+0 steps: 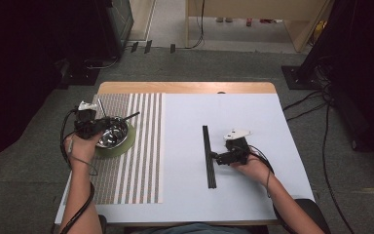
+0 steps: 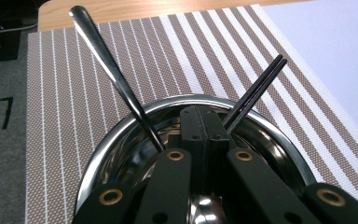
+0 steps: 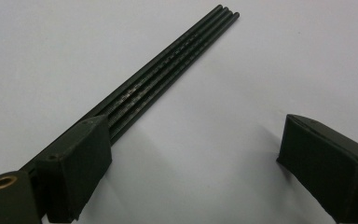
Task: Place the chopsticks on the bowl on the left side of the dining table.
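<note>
Both jaws of the left gripper [image 2: 204,135] are pressed together, holding nothing, over the steel bowl [image 1: 113,132], where 1 spoon [image 2: 114,77] and 1 pair of chopsticks [image 2: 255,94] already lean. Well apart from the bowl, the right gripper [image 3: 191,168] stands wide open beside the remaining black chopsticks [image 3: 168,65] lying on the white table [image 1: 185,146], not yet gripped, so that bundle likely remains to be moved.
</note>
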Demonstrator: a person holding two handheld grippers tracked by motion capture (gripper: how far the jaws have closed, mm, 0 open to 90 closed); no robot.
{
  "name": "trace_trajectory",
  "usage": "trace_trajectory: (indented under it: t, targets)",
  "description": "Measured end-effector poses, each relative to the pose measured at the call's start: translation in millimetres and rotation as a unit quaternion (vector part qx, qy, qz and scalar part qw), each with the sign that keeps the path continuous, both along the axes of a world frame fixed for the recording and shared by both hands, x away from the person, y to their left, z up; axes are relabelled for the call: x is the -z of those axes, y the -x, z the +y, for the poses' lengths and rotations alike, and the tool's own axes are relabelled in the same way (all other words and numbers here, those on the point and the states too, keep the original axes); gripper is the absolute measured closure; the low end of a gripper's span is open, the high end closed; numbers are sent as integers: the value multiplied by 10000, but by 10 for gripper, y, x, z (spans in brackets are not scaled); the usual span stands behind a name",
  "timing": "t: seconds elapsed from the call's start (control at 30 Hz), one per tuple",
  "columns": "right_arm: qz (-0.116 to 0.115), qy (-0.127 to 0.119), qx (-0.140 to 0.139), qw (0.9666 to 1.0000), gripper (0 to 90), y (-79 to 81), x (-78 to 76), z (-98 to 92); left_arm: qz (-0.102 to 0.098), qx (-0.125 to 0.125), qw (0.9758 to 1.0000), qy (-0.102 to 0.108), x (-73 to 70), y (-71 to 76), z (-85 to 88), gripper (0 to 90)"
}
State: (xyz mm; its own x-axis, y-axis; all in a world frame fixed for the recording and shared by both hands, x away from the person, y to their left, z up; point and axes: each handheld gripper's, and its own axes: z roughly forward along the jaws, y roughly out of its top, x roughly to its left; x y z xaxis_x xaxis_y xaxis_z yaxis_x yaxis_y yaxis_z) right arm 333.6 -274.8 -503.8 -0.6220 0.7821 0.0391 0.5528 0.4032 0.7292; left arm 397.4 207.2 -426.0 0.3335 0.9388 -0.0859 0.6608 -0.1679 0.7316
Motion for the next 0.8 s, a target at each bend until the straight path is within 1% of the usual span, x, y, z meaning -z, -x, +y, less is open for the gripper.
trace_trajectory:
  t: [0.17,0.33,0.67,0.8]
  targets:
    - [-13,6,-9,10000,87,-1,1,0,27,56,10000,-63,29,-33,-48,900]
    - [-14,5,-8,10000,87,0,1,0,51,88,9999,-121,49,-54,-60,900]
    - [-14,5,-8,10000,87,0,1,0,62,114,9999,-102,71,-75,-62,900]
    - [-12,6,-3,10000,87,1,0,0,72,138,9998,-146,74,-75,-70,900]
